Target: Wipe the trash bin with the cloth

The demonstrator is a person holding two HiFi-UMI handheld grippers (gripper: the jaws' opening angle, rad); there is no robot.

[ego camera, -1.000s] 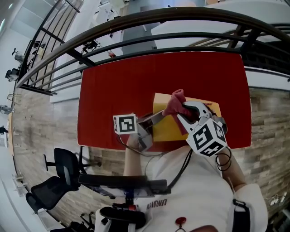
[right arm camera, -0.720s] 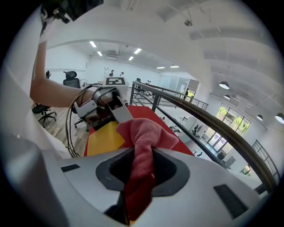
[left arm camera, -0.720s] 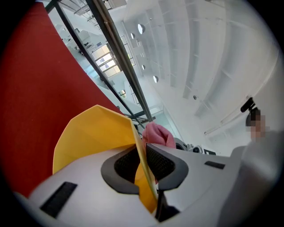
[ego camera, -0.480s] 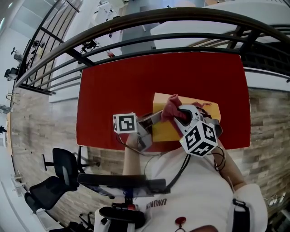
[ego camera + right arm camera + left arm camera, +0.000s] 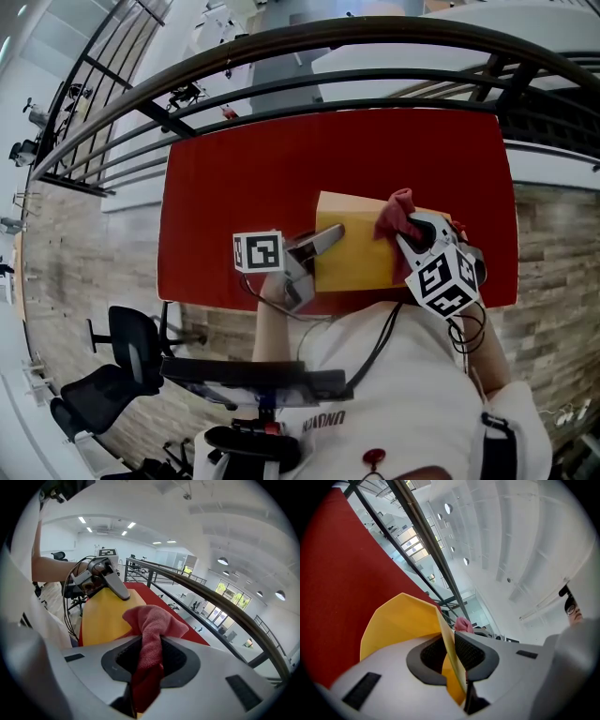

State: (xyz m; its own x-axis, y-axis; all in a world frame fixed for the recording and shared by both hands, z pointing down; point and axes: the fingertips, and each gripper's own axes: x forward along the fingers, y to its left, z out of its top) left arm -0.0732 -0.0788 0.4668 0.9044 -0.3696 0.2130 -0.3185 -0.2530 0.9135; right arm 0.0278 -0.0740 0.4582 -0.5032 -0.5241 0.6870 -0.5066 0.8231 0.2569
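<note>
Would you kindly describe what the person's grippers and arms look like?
Both the left gripper and right gripper have smooth light-grey bodies, with dark textured pads set in rounded black recesses. Each carries a white cube printed with black square markers. Black cables loop from the right one. The person wears a white short-sleeved T-shirt.
</note>
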